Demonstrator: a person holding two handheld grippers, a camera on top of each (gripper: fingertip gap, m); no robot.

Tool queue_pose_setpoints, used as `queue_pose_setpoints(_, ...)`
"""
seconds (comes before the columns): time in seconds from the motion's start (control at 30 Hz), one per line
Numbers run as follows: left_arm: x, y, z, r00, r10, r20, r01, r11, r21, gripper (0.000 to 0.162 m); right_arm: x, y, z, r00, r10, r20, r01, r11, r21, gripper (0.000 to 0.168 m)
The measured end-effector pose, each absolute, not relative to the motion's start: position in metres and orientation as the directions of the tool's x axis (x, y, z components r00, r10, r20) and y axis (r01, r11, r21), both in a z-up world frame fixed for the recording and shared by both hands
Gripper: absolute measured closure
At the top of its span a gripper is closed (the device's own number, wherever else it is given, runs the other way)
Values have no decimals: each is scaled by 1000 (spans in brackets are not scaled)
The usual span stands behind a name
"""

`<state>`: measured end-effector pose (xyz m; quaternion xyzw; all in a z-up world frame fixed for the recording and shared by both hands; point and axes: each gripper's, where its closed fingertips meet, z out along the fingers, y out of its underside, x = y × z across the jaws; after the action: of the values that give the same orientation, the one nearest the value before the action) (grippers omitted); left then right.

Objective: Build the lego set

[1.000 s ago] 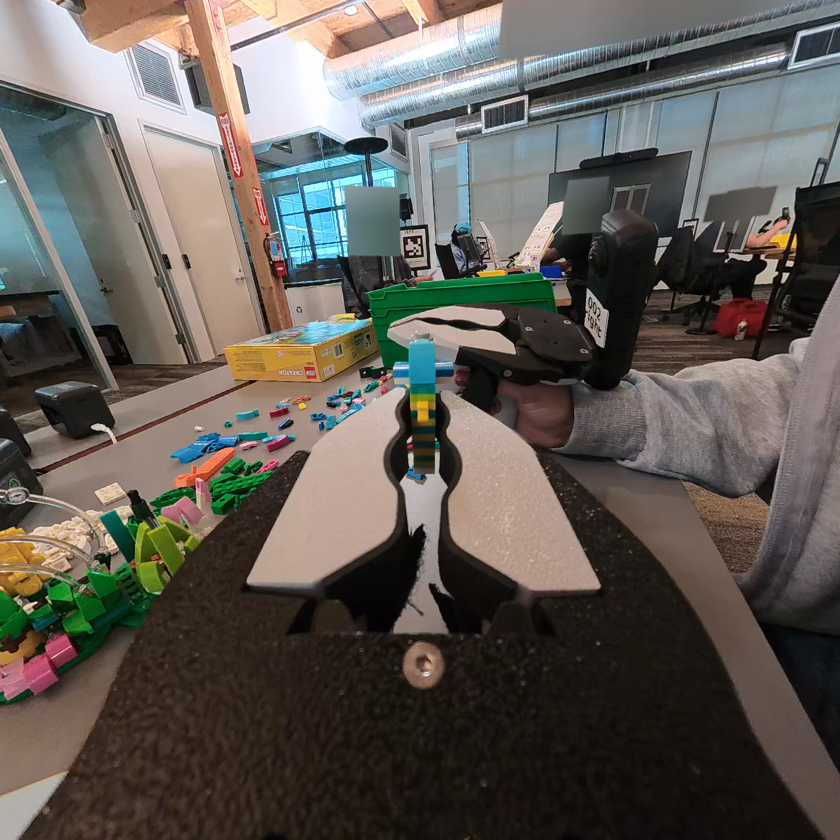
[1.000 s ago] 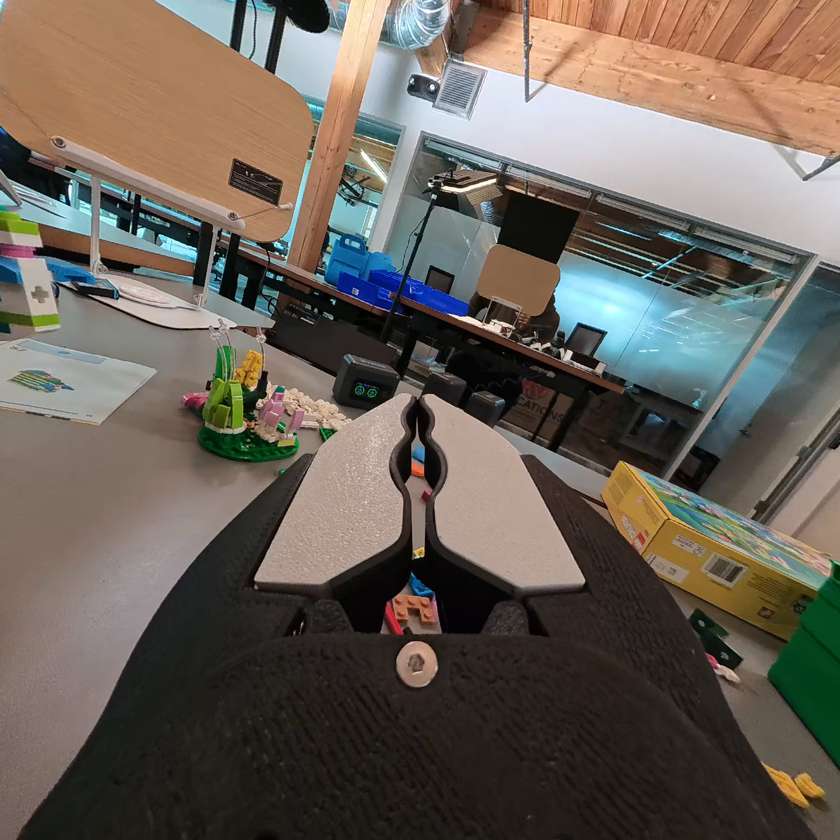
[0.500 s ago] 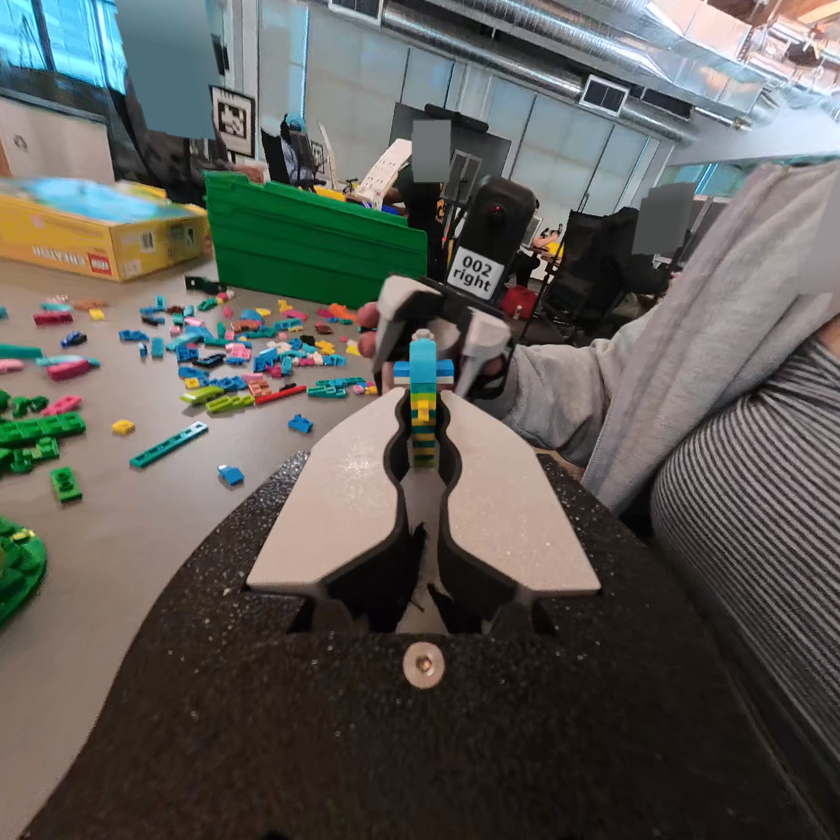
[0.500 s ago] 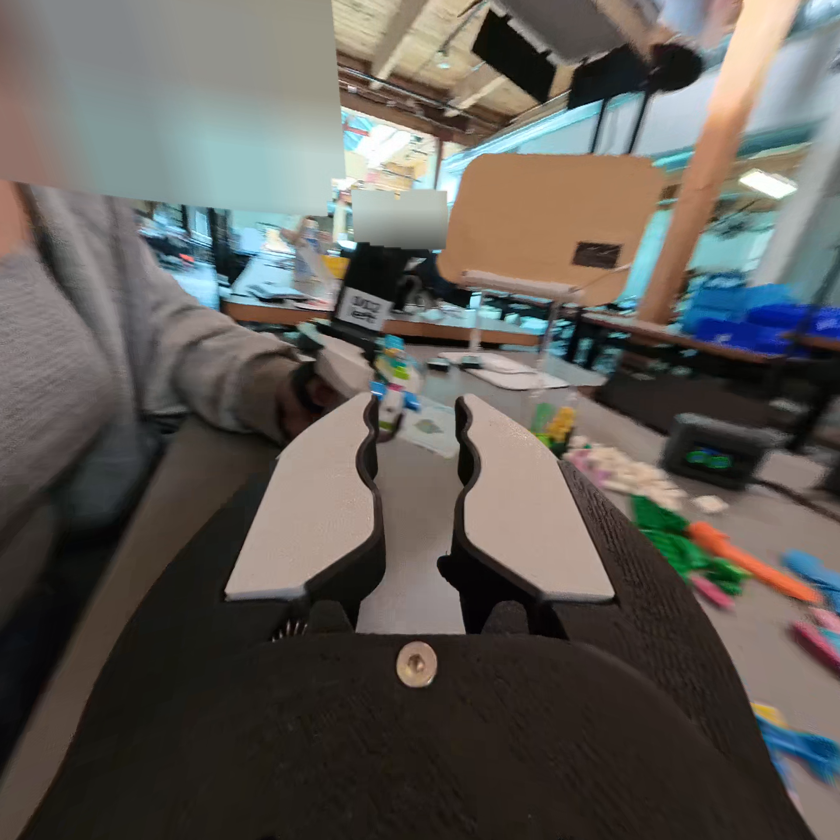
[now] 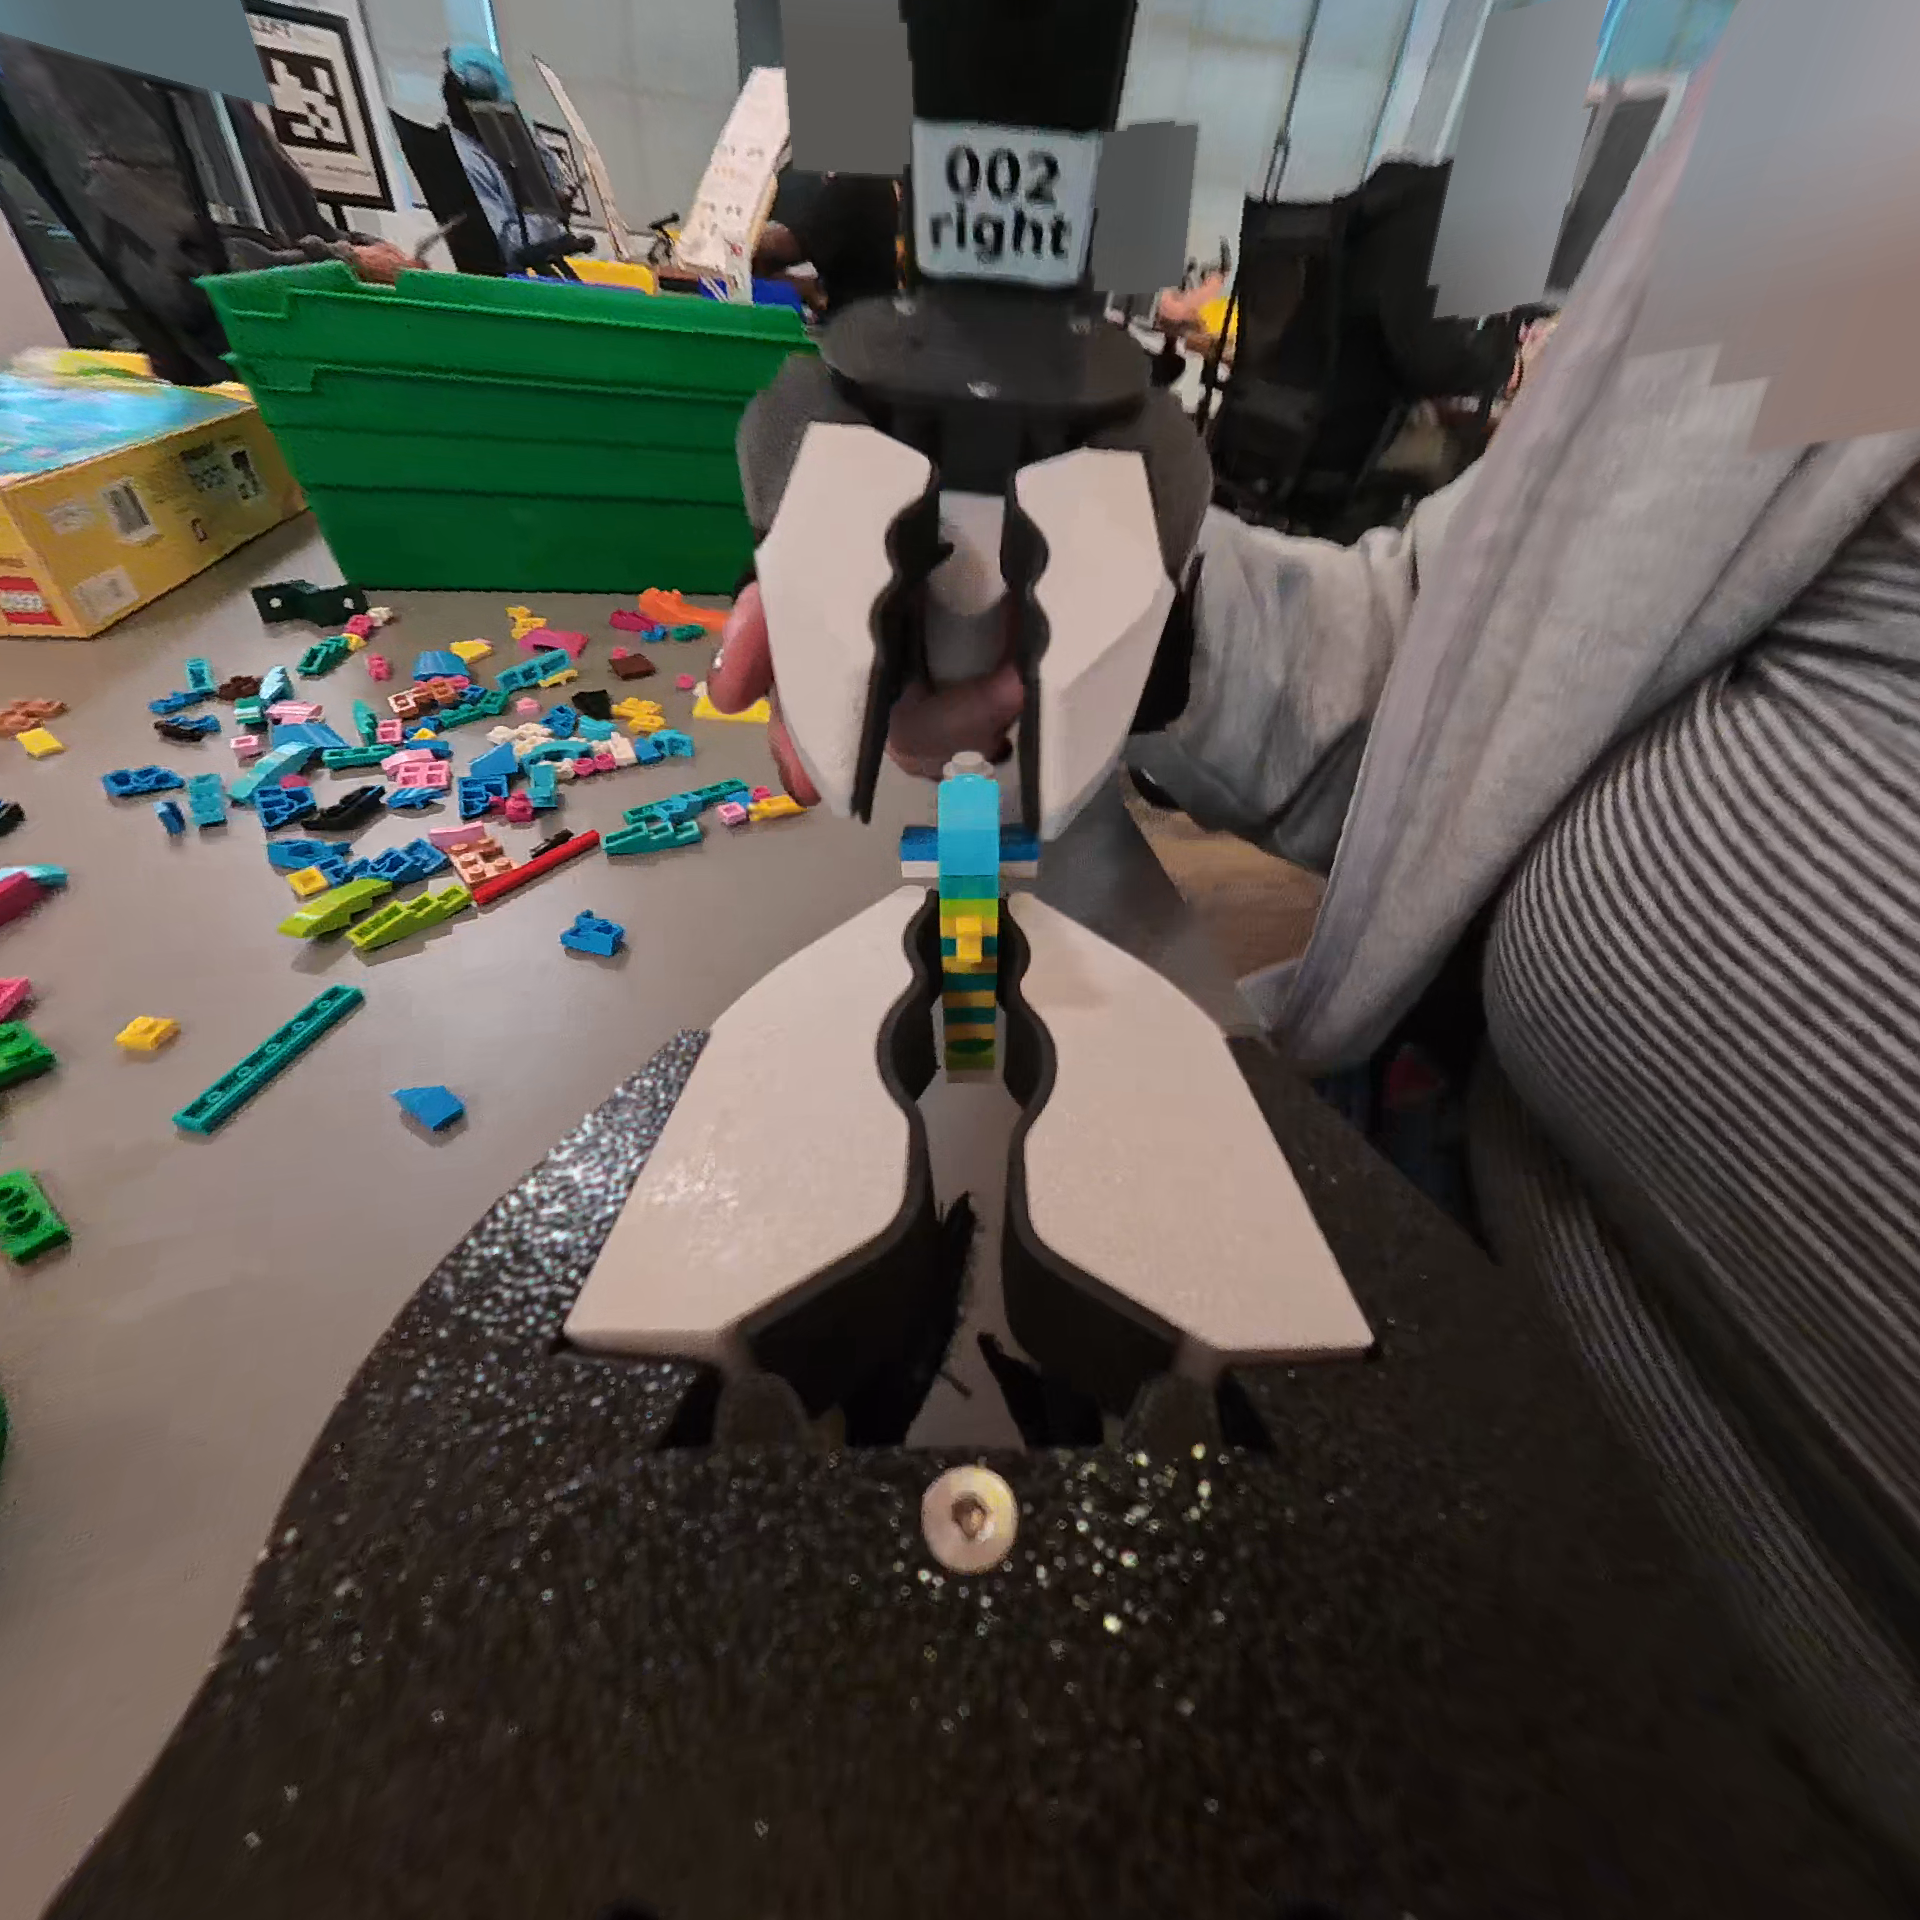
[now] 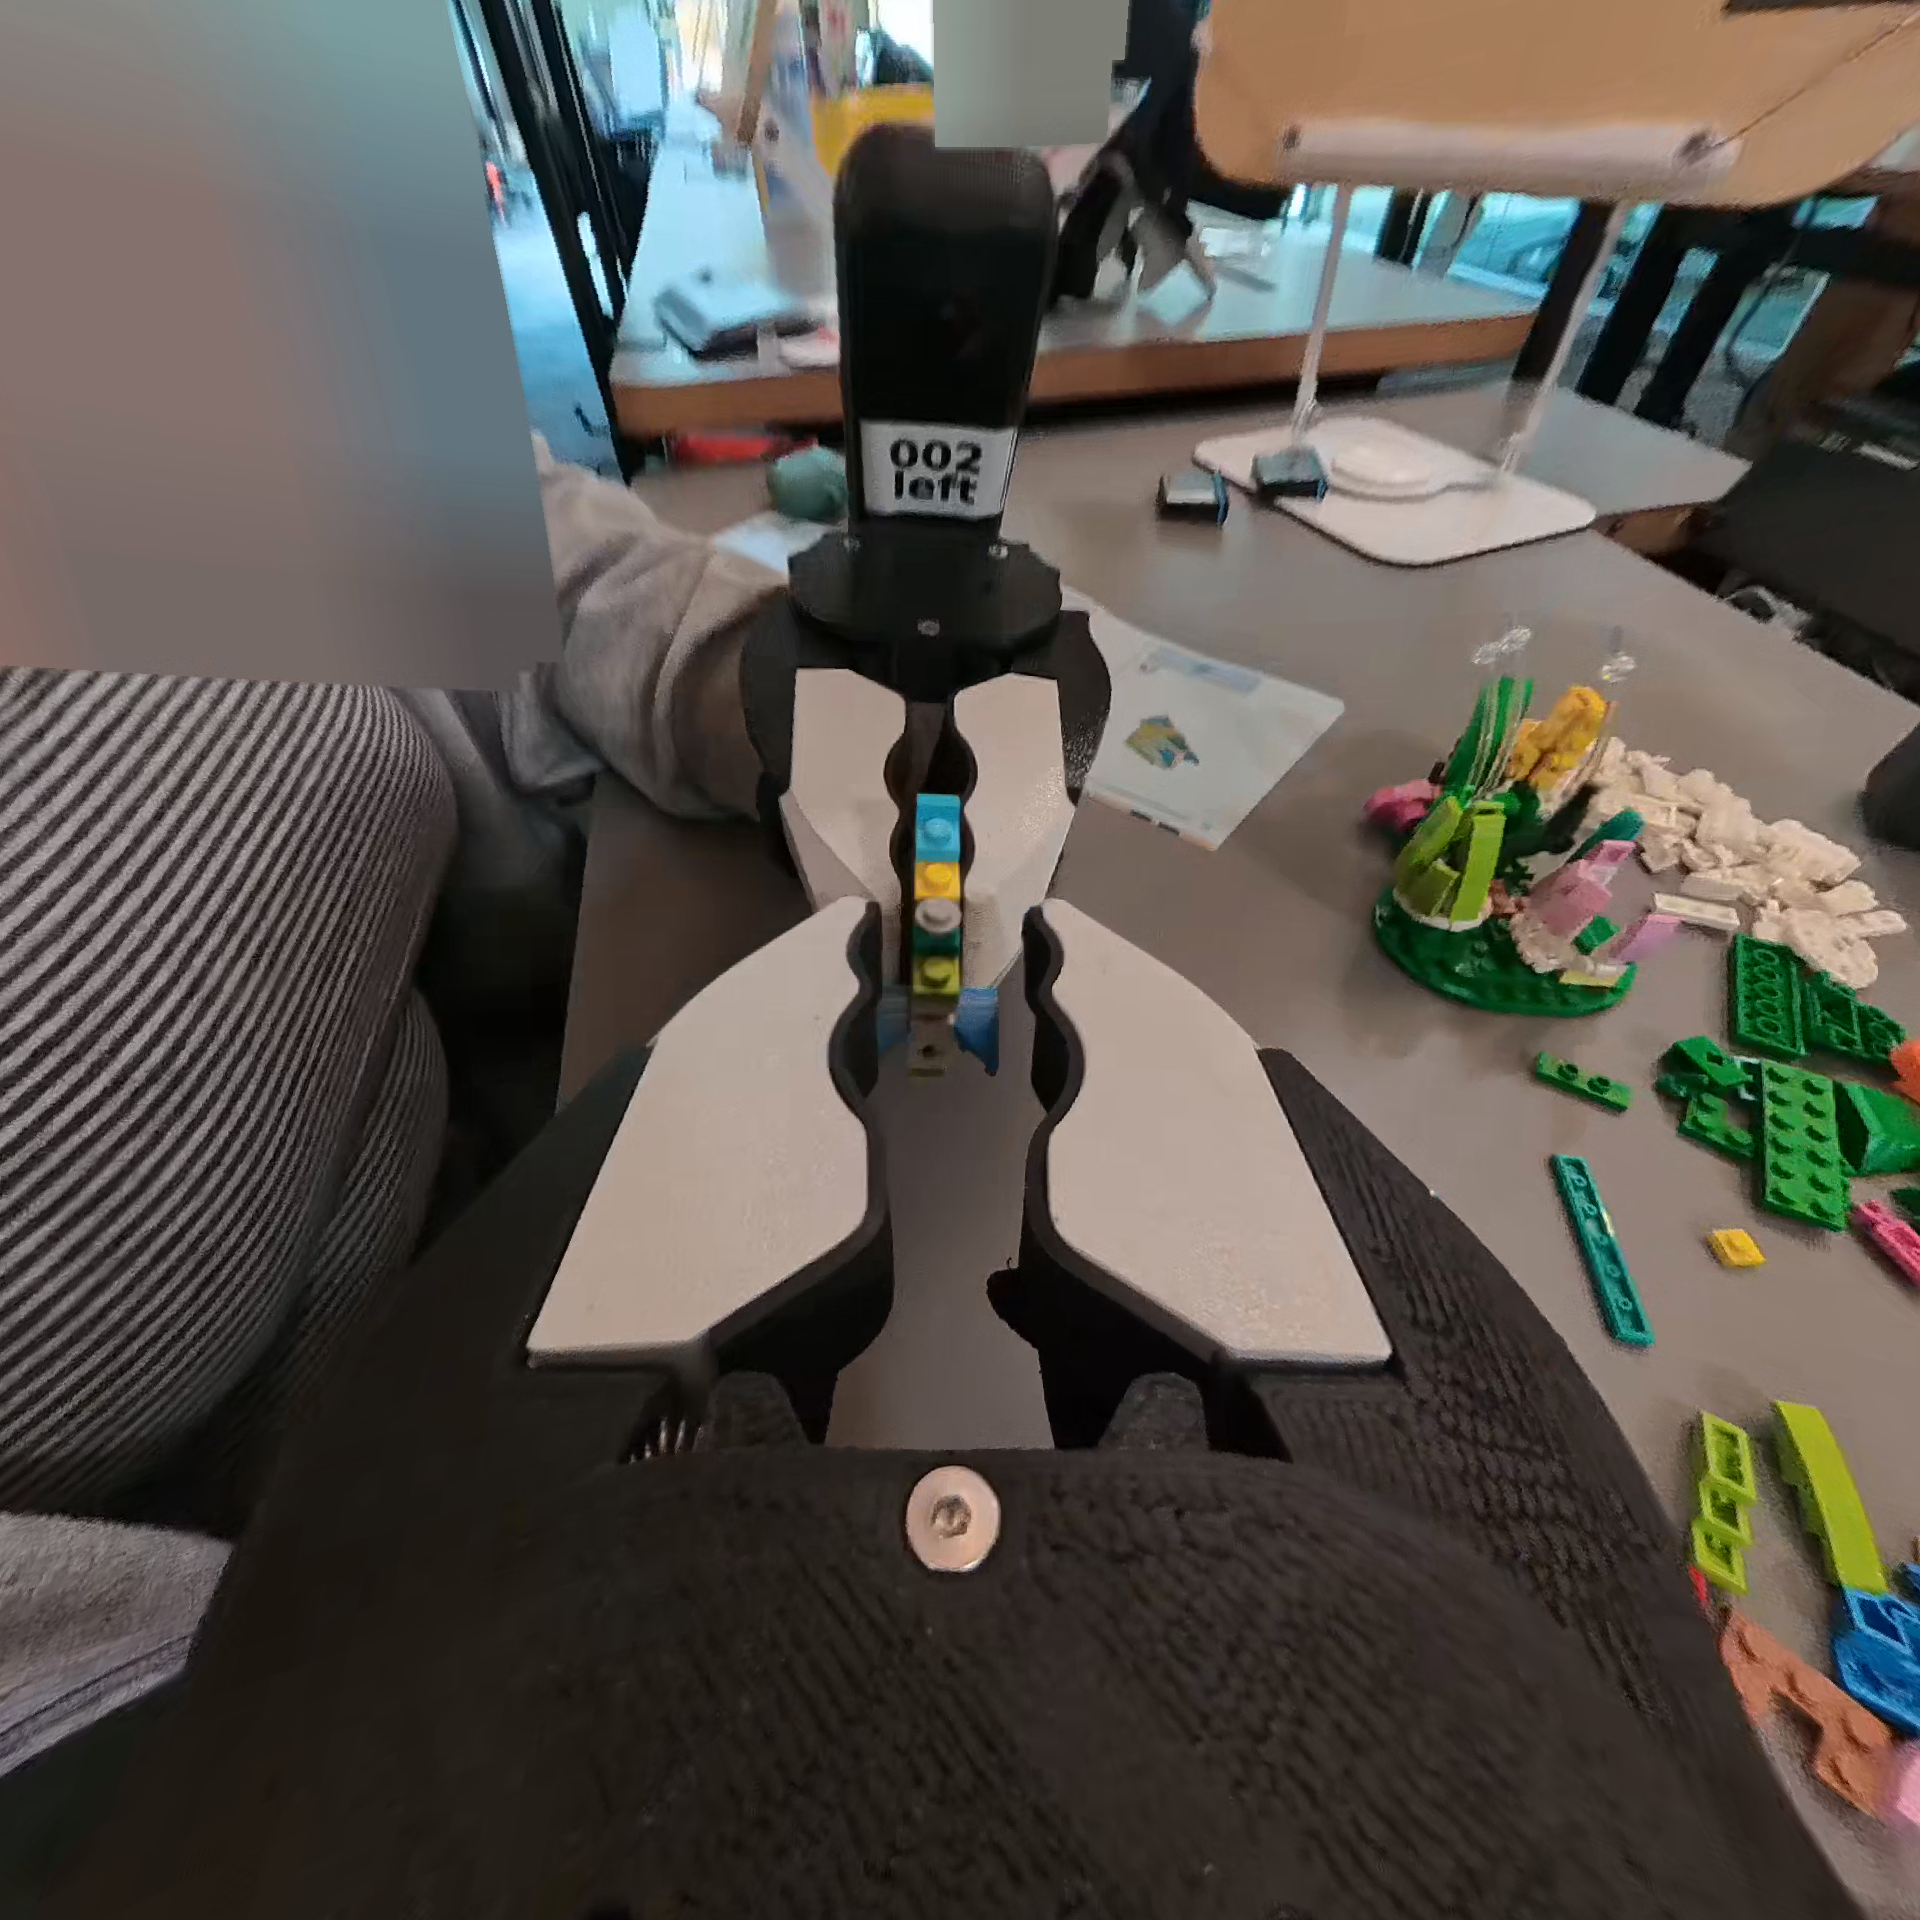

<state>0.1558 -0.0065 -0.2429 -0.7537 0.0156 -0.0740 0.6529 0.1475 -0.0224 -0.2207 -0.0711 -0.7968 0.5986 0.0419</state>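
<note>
Lego stack (image 5: 968, 935): a thin column of small bricks, teal, yellow and lime bands, with a blue cross-plate near its far end and a grey stud on the tip; held in the air above the grey table (image 5: 312, 1247), between the two grippers.
Loose bricks (image 5: 416, 769): scattered on the table to the left in the left wrist view, in front of a green bin (image 5: 499, 436) and a yellow box (image 5: 104, 499).
Left gripper (image 5: 966, 925): jaws pinching the lower part of the stack, fingers pressed on its sides.
Right gripper (image 6: 945, 935): jaws spread, fingertips either side of the blue cross-plate end, not yet touching as far as I can tell.
Flower model (image 6: 1496, 883): on a green base, to the right in the right wrist view, well apart from the stack.
Handling: likely very light and rigid, but a tall one-stud column can snap at a joint if bent sideways; smooth plastic may slip.
Where to hold: probably on the flat side faces near the joint being pressed, pushing along the column's length.
</note>
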Motion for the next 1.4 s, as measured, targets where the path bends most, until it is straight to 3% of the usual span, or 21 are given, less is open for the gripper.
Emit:
queue_pose_setpoints(0.27, 152, -5, -244, 993, -83, 88, 74, -151, -986, 152, 150, -22, -231, -983, 171, 60, 13, 392, -920, 161)
queue_pose_setpoints(0.4, 128, -9, -238, 987, 56, 153, 158, -88, -984, 112, 129, -3, -241, -965, 263, 22, 93, 417, -904, 162)
queue_pose_setpoints(0.43, 120, -11, -236, 980, 97, 173, 180, -60, -982, 108, 122, 5, -247, -956, 294, -1, 135, 435, -890, 162)
queue_pose_setpoints(0.6, 90, -30, -222, 936, 263, 234, 211, 111, -971, 114, 101, 30, -284, -920, 392, -23, 251, 542, -802, 162)
queue_pose_setpoints(0.87, 87, -31, -222, 931, 291, 220, 194, 114, -974, 116, 97, 34, -296, -918, 395, -32, 266, 554, -789, 162)
queue_pose_setpoints(1.23, 86, -32, -222, 929, 292, 228, 202, 117, -973, 117, 96, 37, -293, -919, 393, -24, 256, 550, -795, 144)
queue_pose_setpoints(1.4, 83, -34, -222, 918, 337, 211, 182, 117, -976, 113, 72, 61, -251, -833, 534, 146, 158, 483, -861, 135)
